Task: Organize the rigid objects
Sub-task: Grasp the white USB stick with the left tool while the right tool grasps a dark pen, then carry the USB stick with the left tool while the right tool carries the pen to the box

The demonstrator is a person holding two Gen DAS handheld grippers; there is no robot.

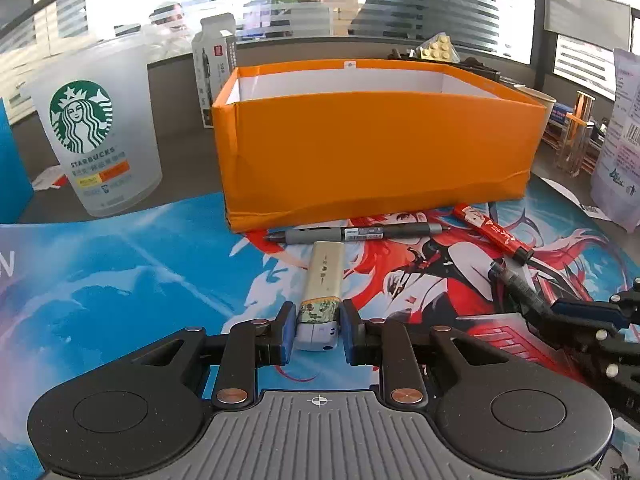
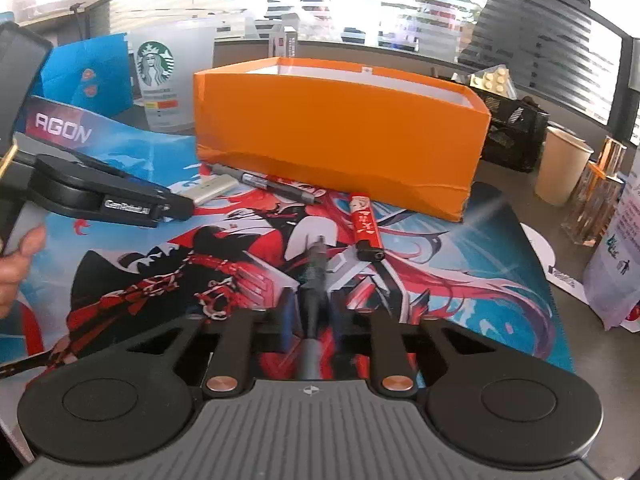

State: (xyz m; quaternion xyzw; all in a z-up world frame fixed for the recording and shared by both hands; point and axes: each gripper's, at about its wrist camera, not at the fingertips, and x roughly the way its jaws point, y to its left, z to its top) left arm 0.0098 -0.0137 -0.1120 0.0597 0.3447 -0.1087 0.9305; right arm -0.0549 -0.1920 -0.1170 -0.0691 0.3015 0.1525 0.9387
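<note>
Only at right: hand (image 2: 18, 264).

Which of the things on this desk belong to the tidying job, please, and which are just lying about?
Job in hand:
- orange box
- beige lighter, in the left gripper
- dark pen, in the right gripper
- grey pen
- red lighter

Lying about:
- Starbucks cup
- paper cup
- white pouch
</note>
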